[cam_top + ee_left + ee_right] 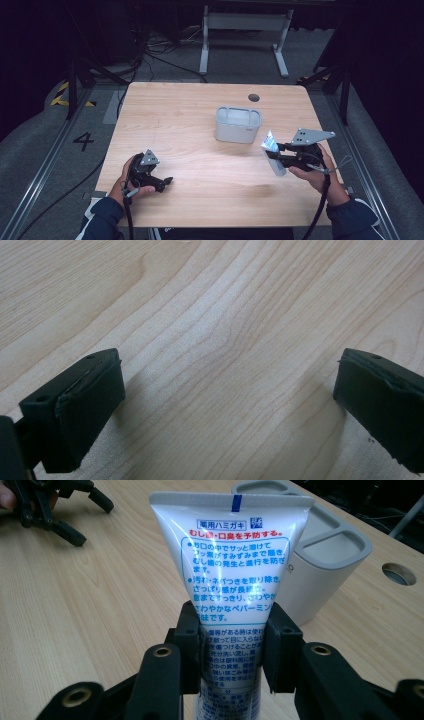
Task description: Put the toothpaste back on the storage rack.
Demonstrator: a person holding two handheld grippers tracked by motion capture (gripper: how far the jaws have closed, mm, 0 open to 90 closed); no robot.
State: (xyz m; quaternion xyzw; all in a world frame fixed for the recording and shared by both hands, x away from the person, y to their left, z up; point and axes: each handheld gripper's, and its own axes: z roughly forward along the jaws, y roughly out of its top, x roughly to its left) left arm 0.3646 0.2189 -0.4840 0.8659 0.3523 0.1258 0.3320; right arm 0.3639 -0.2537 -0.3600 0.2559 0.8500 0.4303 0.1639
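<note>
A white toothpaste tube (235, 575) with blue and red print is clamped between the jaws of my right gripper (232, 647), its flat crimped end pointing away. In the high view that tube (272, 152) hangs just above the table at the right, held by the right gripper (277, 156). A grey holder with several top openings (238, 124) stands a short way behind the tube, also visible in the right gripper view as the holder (320, 565). My left gripper (162, 182) rests low at the front left, jaws wide apart over bare wood (227, 390).
The wooden table (200, 105) has a round cable hole (254, 97) near its far edge. Beyond the table lie floor cables and a white desk frame (245, 30). A floor marking "4" (83, 141) sits at the left.
</note>
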